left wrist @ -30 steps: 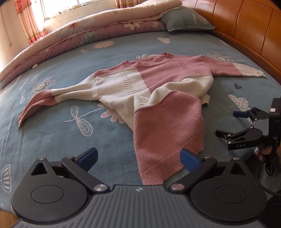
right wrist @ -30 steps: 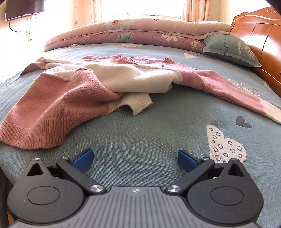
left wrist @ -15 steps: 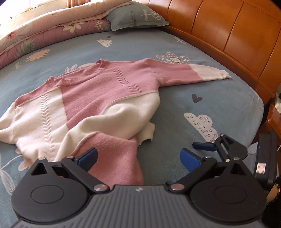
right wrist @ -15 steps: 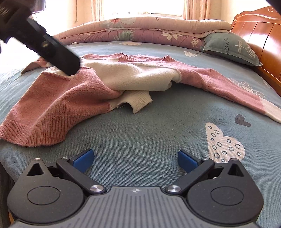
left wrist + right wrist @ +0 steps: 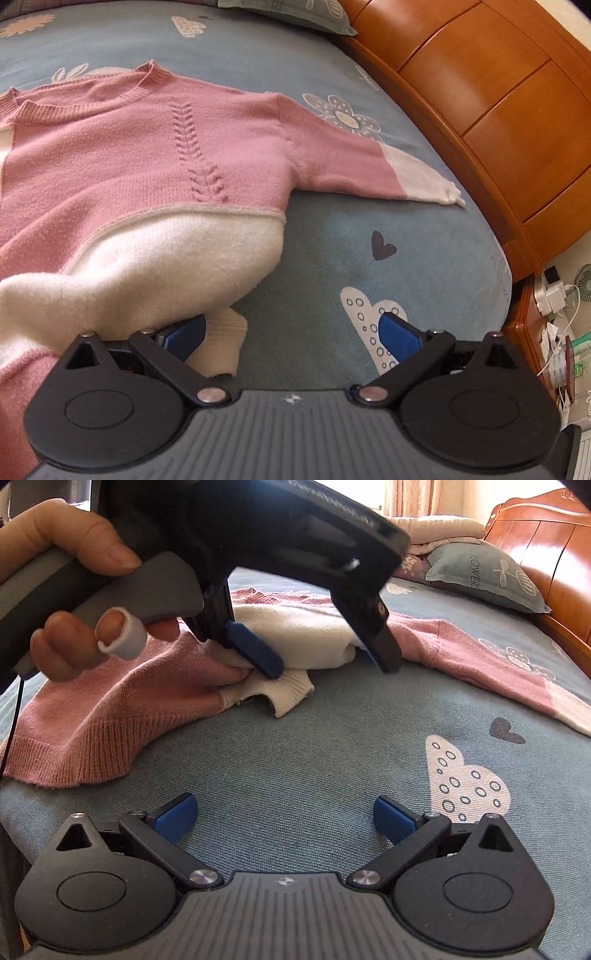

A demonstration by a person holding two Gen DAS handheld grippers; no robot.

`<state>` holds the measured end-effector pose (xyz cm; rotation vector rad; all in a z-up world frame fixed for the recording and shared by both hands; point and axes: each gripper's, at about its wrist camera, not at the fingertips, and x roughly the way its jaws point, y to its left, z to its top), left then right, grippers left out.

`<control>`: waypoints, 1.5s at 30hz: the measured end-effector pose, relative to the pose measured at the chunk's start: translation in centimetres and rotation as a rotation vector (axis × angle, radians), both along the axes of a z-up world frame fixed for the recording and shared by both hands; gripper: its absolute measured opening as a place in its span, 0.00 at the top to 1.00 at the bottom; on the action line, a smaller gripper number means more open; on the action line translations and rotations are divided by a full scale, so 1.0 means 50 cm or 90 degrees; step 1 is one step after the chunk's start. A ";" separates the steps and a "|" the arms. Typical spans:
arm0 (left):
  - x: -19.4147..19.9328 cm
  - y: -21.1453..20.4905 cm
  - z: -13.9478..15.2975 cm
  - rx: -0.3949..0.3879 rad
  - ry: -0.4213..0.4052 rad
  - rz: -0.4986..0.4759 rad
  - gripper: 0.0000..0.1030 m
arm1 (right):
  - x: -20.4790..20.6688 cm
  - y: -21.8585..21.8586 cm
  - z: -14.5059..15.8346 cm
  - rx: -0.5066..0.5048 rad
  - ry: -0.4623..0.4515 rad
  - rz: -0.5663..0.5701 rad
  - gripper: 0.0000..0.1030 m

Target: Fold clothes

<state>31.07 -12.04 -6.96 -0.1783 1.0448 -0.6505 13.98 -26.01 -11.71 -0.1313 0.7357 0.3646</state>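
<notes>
Your left gripper (image 5: 325,664), jaws spread wide, straddles the rumpled cream cuff of the pink-and-cream sweater (image 5: 155,155), which lies crumpled ahead of it. Your right gripper (image 5: 284,818) hovers released over bare sheet (image 5: 295,768).

A bed (image 5: 424,229) with a blue-grey sheet printed with flowers and hearts carries a pink and cream sweater (image 5: 155,155), spread out with one sleeve reaching toward the wooden headboard (image 5: 498,92). A grey-green pillow (image 5: 484,576) and what seems a folded quilt (image 5: 436,526) lie at the far end.
</notes>
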 end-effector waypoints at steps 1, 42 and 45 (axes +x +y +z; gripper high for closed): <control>0.008 0.008 0.007 0.003 -0.011 0.004 0.03 | 0.000 0.000 0.000 -0.001 0.000 0.000 0.00; -0.155 0.139 0.056 0.104 -0.143 0.073 0.02 | 0.074 -0.095 0.076 0.278 0.072 0.008 0.00; -0.178 0.169 0.050 0.095 -0.135 0.112 0.02 | 0.147 -0.108 0.078 0.298 0.082 0.034 0.00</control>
